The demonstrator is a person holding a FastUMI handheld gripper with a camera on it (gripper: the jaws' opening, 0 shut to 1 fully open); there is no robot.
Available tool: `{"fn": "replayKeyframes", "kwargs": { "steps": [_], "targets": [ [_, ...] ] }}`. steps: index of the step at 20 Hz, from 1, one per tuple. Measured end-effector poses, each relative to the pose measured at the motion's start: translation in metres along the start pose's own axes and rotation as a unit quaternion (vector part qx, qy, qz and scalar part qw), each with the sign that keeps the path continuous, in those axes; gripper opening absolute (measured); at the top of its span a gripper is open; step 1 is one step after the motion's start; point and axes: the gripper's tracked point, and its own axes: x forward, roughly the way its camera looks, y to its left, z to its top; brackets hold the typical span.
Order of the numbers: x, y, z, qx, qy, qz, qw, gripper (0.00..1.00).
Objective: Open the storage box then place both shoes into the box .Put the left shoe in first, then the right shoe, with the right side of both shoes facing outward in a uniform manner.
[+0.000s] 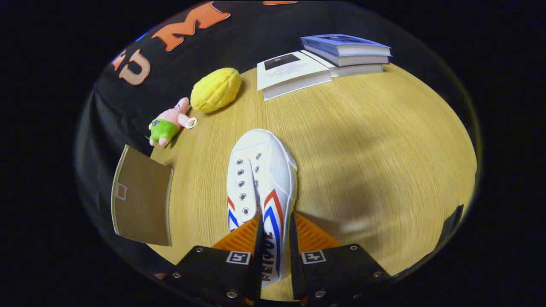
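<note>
We see the fingers [275,238] clenched on the white canvas shoe's [260,170] soft, light side wall, likely pliable.

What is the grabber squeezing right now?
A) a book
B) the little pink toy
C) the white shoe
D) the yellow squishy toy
C: both fingers of the gripper press on the side wall of the white shoe, which points away over the wooden table; the yellow toy, the pink toy and the books lie far beyond it.
</note>
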Motion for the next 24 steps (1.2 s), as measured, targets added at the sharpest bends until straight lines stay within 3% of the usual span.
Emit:
{"fn": "replayKeyframes", "kwargs": {
  "steps": [1, 3, 5, 15, 24],
  "targets": [
    [-0.002, 0.001, 0.000, 0.012, 0.000, -0.001, 1.000, 0.19],
    [-0.005, 0.003, 0.004, 0.027, -0.009, -0.012, 1.000, 0.11],
    [-0.015, 0.017, 0.007, 0.025, -0.015, -0.001, 1.000, 0.08],
    [-0.069, 0.162, 0.065, -0.029, -0.068, 0.074, 0.995, 0.08],
    [-0.085, 0.307, 0.040, -0.082, -0.042, 0.140, 0.986, 0.08]
  ]
}}
